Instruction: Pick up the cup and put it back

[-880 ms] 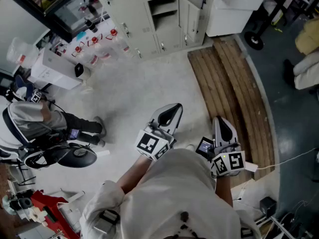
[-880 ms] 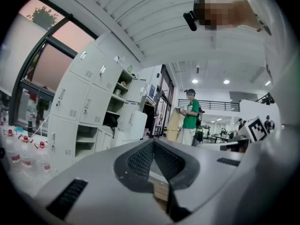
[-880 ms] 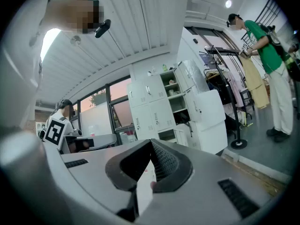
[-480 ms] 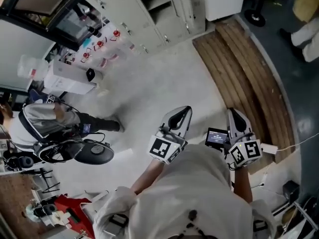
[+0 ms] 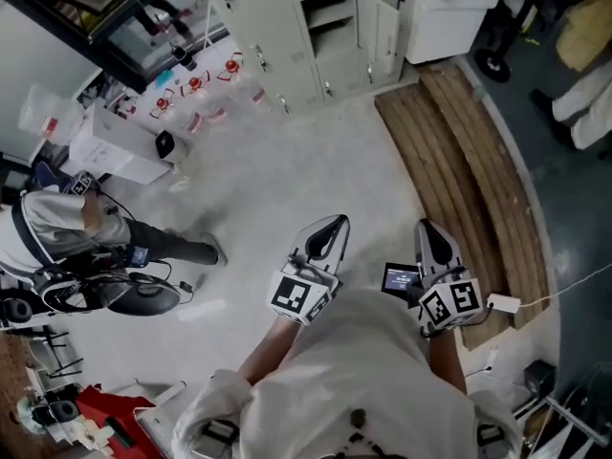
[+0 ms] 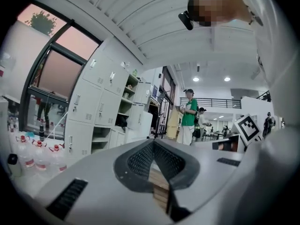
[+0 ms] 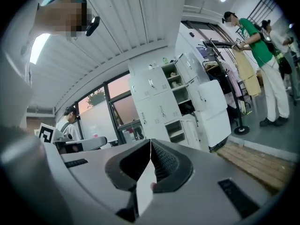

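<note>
Plainly, from the head view, you are standing with both tools held level in front of your body. Your left gripper (image 5: 337,225) hangs over the pale floor (image 5: 277,180), and its jaws taper to one closed tip. Your right gripper (image 5: 427,228) sits near it, over the inner edge of the planks (image 5: 469,180), and its jaws also come to a single point. A small lit screen (image 5: 400,277) shows between the two tools. Beyond them are the lockers (image 5: 316,27), a row of red-capped bottles (image 5: 196,84) and a seated person (image 5: 57,228) off to your left. From up here you cannot tell where the cup is.

Next, the left gripper view: the jaws meet at the tip (image 6: 153,143), pad against pad, with nothing caught between them. Only a strip of planks shows through the hollow behind the tip. Ahead stand the lockers and a figure in green (image 6: 189,114), well away. No cup can be made out, so you cannot describe how it looks.

Last, the right gripper view: the jaws are pressed fully together (image 7: 150,142) and grip nothing. Past them you see the lockers, the planks at lower right and the figure in green. Where the cup stands cannot be told from this side either.
</note>
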